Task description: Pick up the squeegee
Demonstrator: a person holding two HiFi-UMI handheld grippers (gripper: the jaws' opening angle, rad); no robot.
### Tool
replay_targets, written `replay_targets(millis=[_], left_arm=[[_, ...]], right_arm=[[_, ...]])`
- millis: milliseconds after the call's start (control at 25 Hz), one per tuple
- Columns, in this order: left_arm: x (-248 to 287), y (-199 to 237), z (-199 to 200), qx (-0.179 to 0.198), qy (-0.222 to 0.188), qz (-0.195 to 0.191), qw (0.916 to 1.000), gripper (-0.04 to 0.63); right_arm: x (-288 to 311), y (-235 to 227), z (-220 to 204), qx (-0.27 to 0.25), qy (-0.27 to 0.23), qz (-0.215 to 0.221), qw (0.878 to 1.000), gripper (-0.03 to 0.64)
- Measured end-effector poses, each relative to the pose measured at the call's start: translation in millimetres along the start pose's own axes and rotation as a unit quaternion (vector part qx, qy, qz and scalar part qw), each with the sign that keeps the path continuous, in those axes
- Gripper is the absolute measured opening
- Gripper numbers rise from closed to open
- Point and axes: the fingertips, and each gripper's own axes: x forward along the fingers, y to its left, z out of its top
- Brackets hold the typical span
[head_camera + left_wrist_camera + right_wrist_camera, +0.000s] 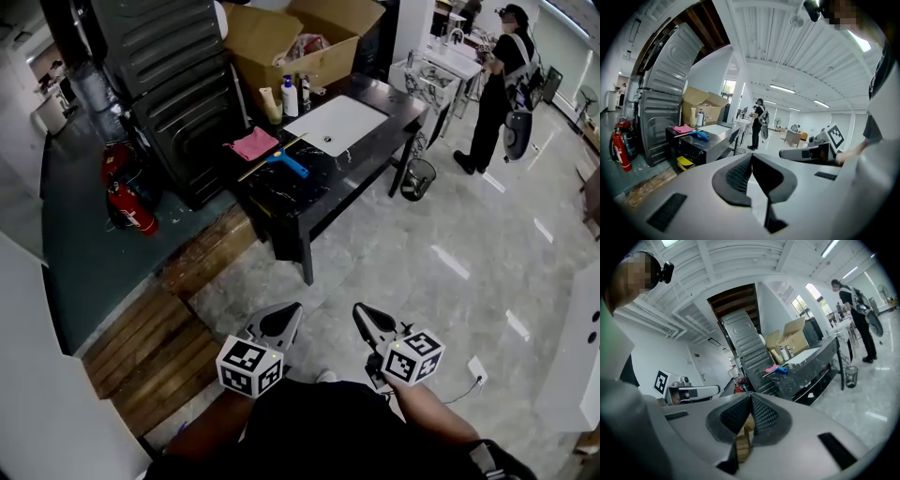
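The squeegee [284, 160], with a blue handle and a long thin blade, lies on the black marble table [309, 202] between a pink cloth [253, 143] and a white sink basin [336, 124]. It also shows far off as the blue squeegee [700, 135] in the left gripper view and the squeegee [781, 369] in the right gripper view. My left gripper [287, 316] and right gripper [362, 317] hang side by side over the floor, well short of the table. Both are shut with nothing between the jaws.
An open cardboard box [281, 42] and bottles [290, 97] stand at the table's far end. A dark metal cabinet [173, 84] and red fire extinguishers [129, 208] are at the left, beside a wooden step [155, 342]. A bin [417, 178] and a standing person [495, 89] are at the right.
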Motion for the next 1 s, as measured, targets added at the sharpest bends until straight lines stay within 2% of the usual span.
replay_targets(millis=[240,480,800,1000], left_arm=[[8.8,-2.3,-3.6,-0.002,0.01,0.007,0.9999,0.017],[6.0,1.5,-6.0,-0.012,0.017,0.019,0.9996,0.017],[25.0,7.9,-1.2,-0.002,0.013,0.007,0.9999,0.017],[35.6,24.2,13.2,-0.004,0.0,0.015,0.9999,0.017]], right_arm=[[-0.4,-13.5,-4.8,0.005,0.006,0.007,1.0,0.009],[1.1,-8.1,-10.3,0.006,0.027,0.013,1.0,0.009],[10.6,-23.3,-4.5,0.005,0.014,0.005,1.0,0.009],[16.1,-33.7,10.9,-0.006,0.009,-0.002,1.0,0.009]])
